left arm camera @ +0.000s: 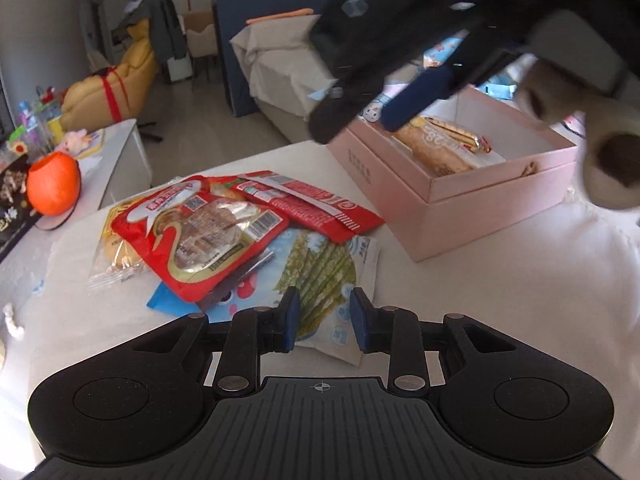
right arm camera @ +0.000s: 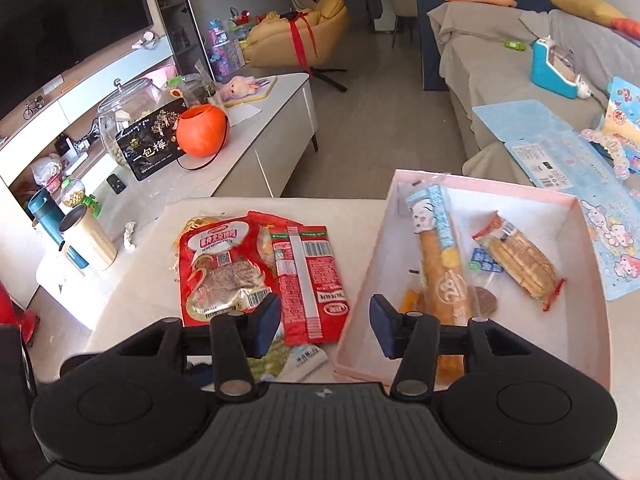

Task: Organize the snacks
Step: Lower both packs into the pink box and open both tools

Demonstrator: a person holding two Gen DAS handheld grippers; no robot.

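From the left wrist, the left gripper [left arm camera: 325, 322] hangs narrowly parted and empty over a green packet [left arm camera: 320, 276] at the near edge of the snack pile [left arm camera: 208, 232] beside the pink box [left arm camera: 472, 200]. From the right wrist, the right gripper [right arm camera: 325, 326] gapes wider, empty, over the box's left wall [right arm camera: 360, 292], with three snacks [right arm camera: 440, 264] already inside.

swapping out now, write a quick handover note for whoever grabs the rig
Left tongs: open, nothing held, over the pale green-stick packet at the near edge of the pile.
Right tongs: open, nothing held, between the pile and the pink box.
Done: the long bread stick packet, the biscuit packet and a few small items are in the box.
Left: the big red packet, the narrow red packet, the green-stick packet and those under them lie on the table.
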